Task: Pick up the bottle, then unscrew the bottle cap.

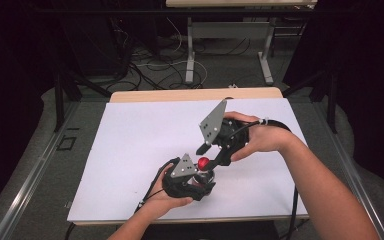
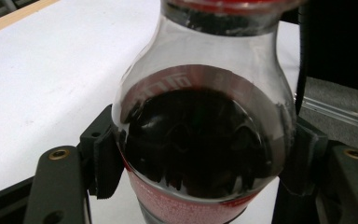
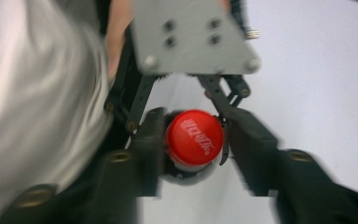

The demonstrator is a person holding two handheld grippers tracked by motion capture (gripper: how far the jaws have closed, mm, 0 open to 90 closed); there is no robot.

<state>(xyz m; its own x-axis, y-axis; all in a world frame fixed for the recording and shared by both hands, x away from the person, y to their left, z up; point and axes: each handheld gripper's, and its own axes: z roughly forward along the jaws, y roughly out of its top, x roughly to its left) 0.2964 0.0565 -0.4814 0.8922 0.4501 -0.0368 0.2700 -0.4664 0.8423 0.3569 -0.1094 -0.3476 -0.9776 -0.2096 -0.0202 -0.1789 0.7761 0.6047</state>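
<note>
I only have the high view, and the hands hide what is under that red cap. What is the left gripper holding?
Observer: In the left gripper view, the left gripper is shut on a clear bottle of dark drink, with its pads pressed on the body above a red label.
Operator: Is the right gripper lined up on the cap?
Observer: Yes. In the right gripper view, the red cap, with white lettering on top, sits between the jaws of the right gripper.
Operator: Is it clamped?
Observer: It seems not. A thin gap shows beside the cap, though that picture is blurred.
</note>
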